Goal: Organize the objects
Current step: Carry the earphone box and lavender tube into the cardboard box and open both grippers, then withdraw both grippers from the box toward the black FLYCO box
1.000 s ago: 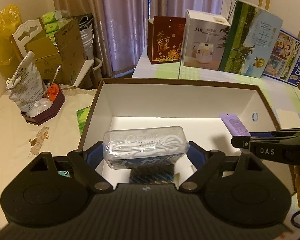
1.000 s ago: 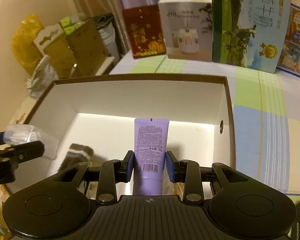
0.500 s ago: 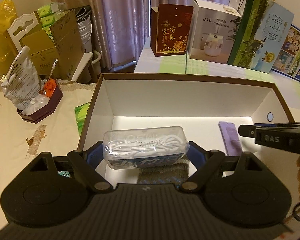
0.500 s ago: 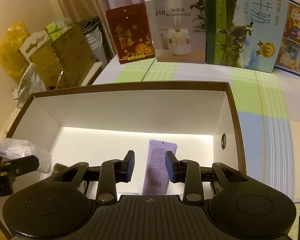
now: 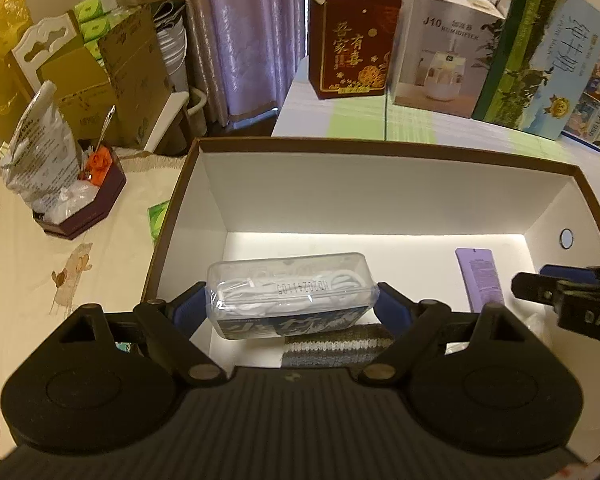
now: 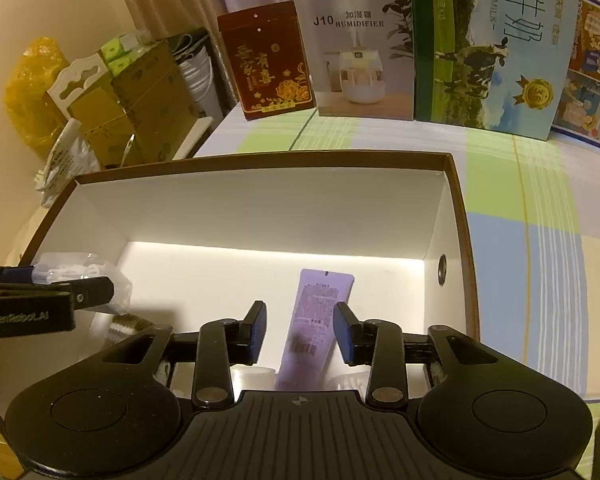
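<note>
An open box with a brown rim (image 5: pixel 380 147) and white inside fills both views. My left gripper (image 5: pixel 292 306) is shut on a clear plastic case of white cable (image 5: pixel 288 286), held above the box's left part. A grey striped sock (image 5: pixel 332 350) lies on the floor under it. My right gripper (image 6: pixel 300 314) hovers over the right part, its jaws opening and touching nothing. The purple tube (image 6: pixel 320 308) lies flat on the box floor (image 6: pixel 220 276) beneath them, free of the pads.
A red gift box (image 5: pixel 354 44), a humidifier box (image 5: pixel 446 50) and a milk carton (image 5: pixel 540 60) stand behind on the checked cloth. A dark hexagonal tray (image 5: pixel 88 208) with a foil bag sits left. White items (image 6: pixel 256 376) lie at the box's near wall.
The right gripper let go of the purple tube, which now lies flat on the box floor, and its jaws have widened. The left gripper carried the clear case further over the box.
</note>
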Available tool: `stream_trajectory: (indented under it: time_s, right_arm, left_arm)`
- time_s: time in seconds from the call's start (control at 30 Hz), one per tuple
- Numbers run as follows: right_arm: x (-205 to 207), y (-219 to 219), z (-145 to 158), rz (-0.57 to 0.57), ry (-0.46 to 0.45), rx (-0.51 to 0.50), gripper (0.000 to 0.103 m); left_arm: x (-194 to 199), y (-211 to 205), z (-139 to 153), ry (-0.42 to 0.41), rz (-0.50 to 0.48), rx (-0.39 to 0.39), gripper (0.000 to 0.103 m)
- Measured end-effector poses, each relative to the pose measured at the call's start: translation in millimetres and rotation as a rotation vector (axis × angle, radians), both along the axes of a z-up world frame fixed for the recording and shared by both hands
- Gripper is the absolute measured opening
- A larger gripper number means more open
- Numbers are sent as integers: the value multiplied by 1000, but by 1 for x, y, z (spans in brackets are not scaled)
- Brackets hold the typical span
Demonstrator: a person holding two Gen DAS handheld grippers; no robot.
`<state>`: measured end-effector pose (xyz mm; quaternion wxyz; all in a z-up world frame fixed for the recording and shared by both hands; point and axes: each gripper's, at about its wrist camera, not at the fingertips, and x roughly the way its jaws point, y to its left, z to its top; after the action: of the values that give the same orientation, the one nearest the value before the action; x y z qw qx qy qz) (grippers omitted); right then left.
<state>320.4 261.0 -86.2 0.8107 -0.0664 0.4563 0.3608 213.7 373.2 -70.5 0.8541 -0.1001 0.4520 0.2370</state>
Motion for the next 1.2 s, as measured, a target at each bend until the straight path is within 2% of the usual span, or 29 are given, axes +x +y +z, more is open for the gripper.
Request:
stream_trajectory:
  time_s: [0.27, 0.5, 0.9, 1.2]
  right_arm:
    - [-11, -5, 9, 26, -12, 25, 55]
    - [-27, -10, 19, 67, -40, 29, 68]
    - [-51, -29, 38, 85, -66, 44, 81]
    - [-71, -53, 53, 85, -71, 66, 86]
  left_arm:
    - [-4, -2, 11, -33, -14, 31, 93]
    - [-11, -10, 18, -26, -33, 6, 94]
    - [-36, -33, 31, -26, -41, -43, 95]
    - [-60, -57, 44, -39, -44, -54, 95]
